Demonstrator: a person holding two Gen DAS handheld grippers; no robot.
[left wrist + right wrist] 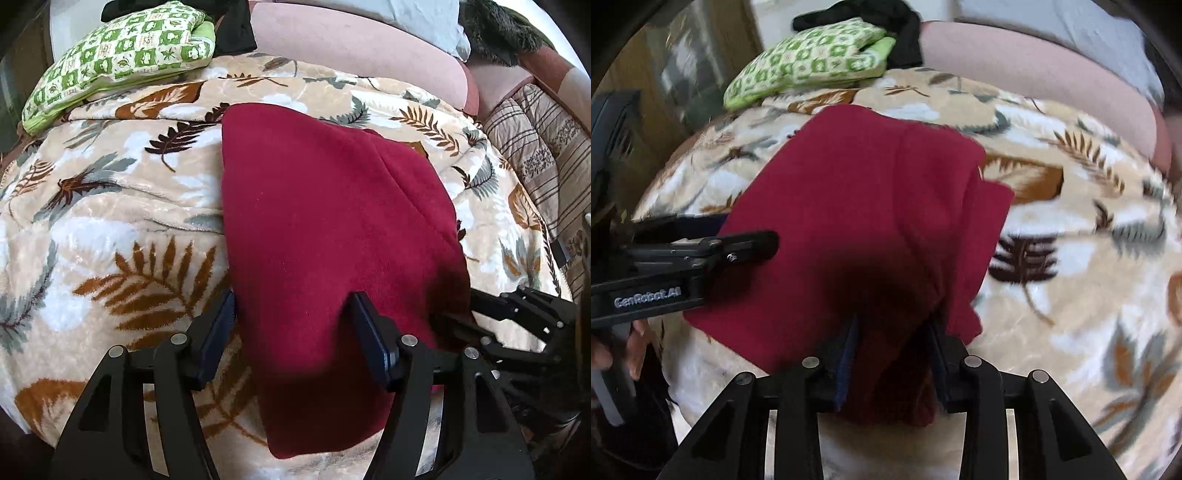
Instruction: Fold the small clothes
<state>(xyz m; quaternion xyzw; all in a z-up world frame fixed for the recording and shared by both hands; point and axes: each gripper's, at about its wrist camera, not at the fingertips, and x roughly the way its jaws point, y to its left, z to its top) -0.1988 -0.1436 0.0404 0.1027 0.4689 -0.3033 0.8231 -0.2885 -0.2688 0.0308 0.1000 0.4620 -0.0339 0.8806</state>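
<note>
A dark red fleece garment (332, 229) lies folded on the leaf-patterned blanket (110, 229). It also shows in the right wrist view (857, 206). My left gripper (293, 308) is open, its fingers straddling the garment's near left edge, the right finger resting on the cloth. My right gripper (892, 325) has its jaws around a bunched near corner of the red garment, with cloth filling the gap between them. The right gripper shows at the right edge of the left wrist view (517, 325). The left gripper shows at the left of the right wrist view (701, 254).
A green-and-white patterned cushion (122, 59) and a black cloth (236, 29) lie at the blanket's far left. A pink bolster (354, 48) runs along the back. A striped quilt (543, 155) lies at the right. The blanket also shows in the right wrist view (1071, 258).
</note>
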